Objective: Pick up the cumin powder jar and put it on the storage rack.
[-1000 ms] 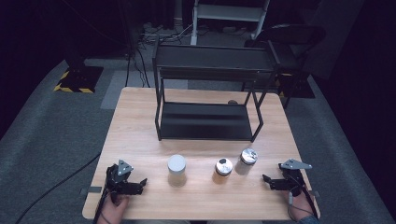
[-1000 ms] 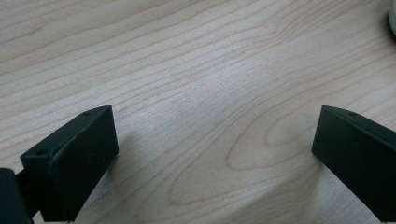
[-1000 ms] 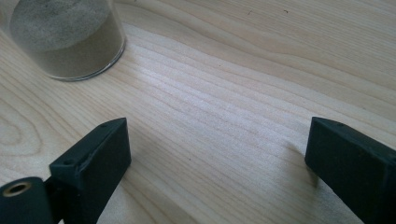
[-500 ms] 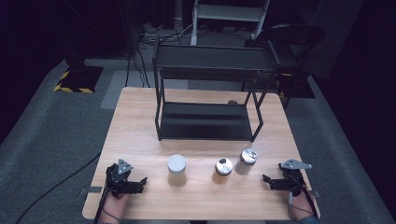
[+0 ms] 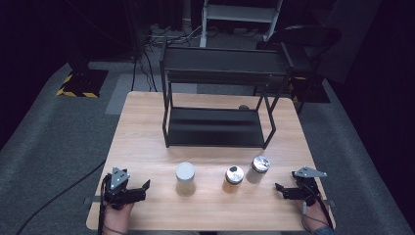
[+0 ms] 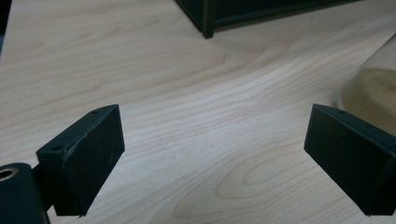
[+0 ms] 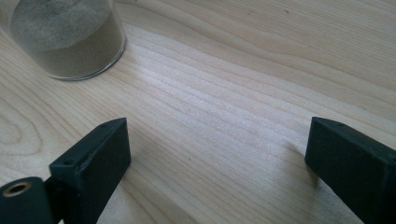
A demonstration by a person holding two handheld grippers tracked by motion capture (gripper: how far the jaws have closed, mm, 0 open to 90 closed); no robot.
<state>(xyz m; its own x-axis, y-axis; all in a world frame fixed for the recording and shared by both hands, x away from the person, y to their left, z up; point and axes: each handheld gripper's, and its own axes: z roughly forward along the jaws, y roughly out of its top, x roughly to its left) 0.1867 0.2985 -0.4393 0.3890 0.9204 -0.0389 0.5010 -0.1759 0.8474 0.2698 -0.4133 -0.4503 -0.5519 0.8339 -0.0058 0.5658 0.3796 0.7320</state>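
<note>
Resting on wooden table (image 5: pixel 147 132), left gripper (image 5: pixel 145 186) beside white-lidded jar (image 5: pixel 185 178), jaws wide but just been closing, nothing between. Right gripper (image 5: pixel 279 189) gaping, empty, near silver-lidded jar (image 5: pixel 258 169). Third jar (image 5: pixel 233 175) between those two. Black rack (image 5: pixel 220 98) behind.

- A two-tier rack (image 5: pixel 220 98) stands at the far middle of the table (image 5: pixel 142 127).
- Three jars stand in a row before it: the left jar (image 5: pixel 185 178), the middle jar (image 5: pixel 234 175), and just right of it the right jar (image 5: pixel 258 169).
- The left gripper (image 5: pixel 143 187) sits near the left jar at the near edge — the right gripper (image 5: pixel 280 190) at the near right.
</note>
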